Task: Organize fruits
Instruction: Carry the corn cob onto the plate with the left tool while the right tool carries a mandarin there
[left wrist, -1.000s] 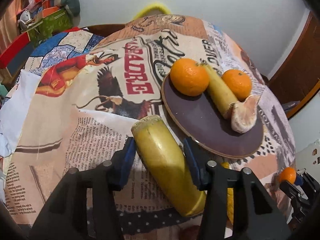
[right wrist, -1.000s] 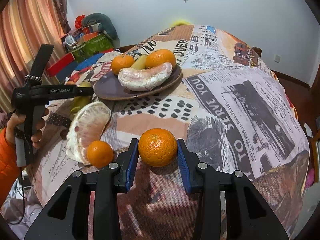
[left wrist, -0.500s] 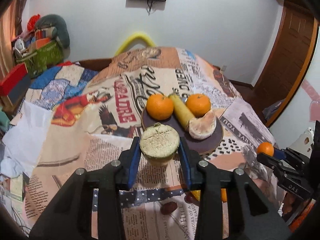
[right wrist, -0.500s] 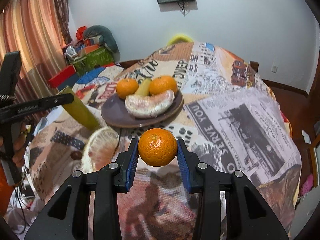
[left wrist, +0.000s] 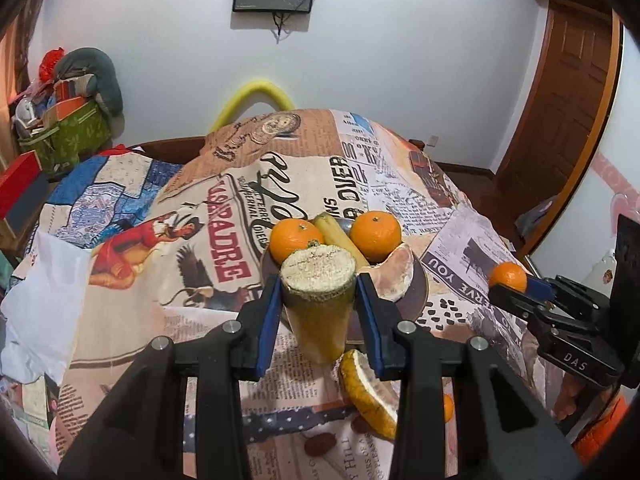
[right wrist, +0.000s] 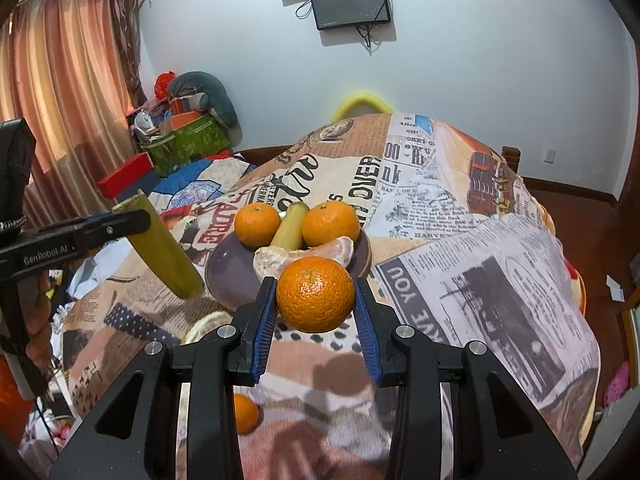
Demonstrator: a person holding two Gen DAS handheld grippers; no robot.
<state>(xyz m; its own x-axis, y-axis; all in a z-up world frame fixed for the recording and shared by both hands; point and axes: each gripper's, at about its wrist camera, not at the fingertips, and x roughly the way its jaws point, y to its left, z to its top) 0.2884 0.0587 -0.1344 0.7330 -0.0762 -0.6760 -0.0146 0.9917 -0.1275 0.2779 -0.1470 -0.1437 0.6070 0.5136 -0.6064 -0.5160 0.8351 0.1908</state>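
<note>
Left wrist view: my left gripper (left wrist: 318, 312) clenches a stiff yellow-green cane stalk (left wrist: 318, 304), probably sugarcane, mid-length; right gripper (right wrist: 315, 312) squeezes a soft round orange tangerine (right wrist: 315, 294), near the purple plate (right wrist: 228, 272).

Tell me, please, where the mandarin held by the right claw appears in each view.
Left wrist view: held mandarin at the right edge, small, in the right claw.
Right wrist view: held mandarin at the centre, large, between the blue pads.
Shared landmark: the dark plate with fruit.
</note>
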